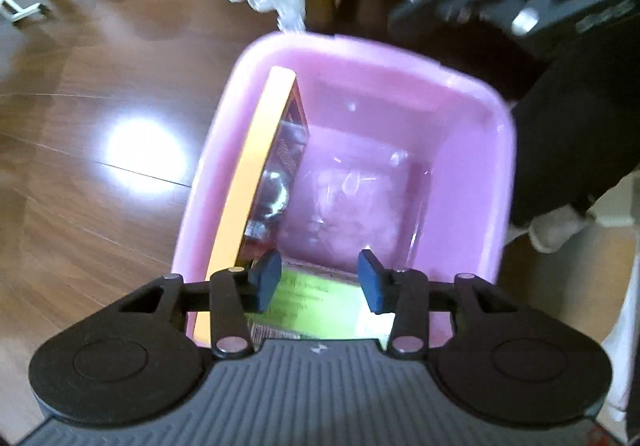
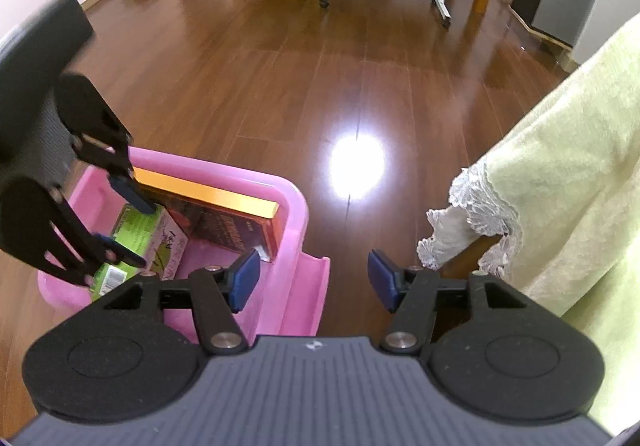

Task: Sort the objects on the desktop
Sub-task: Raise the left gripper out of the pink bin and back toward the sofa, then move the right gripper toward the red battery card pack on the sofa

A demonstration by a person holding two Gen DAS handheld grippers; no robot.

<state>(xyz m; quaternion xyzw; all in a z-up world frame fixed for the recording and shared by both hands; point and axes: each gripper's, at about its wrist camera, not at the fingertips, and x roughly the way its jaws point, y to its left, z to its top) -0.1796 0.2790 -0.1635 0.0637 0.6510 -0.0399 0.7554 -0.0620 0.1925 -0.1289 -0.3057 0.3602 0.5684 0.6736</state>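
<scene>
The left hand-held gripper [image 1: 318,278] had a grey ribbed body with a small pale emblem at its front edge, flanked by two matte black rounded plates, each pressed with a shallow circle. Black link arms ran forward from silver rivets to two blue pads [image 1: 267,278] — rectangular and flat-faced. The right hand-held gripper [image 2: 314,278] was built alike: grey ribbed housing, black plates with triangular cut-outs, silver screws, blue fingertips [image 2: 245,280]. In the left wrist view a white sock [image 1: 554,230] showed below dark clothing — blurred.

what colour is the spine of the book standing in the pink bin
Orange; the book's spine shows best in the right wrist view, against the pink bin wall.
</scene>
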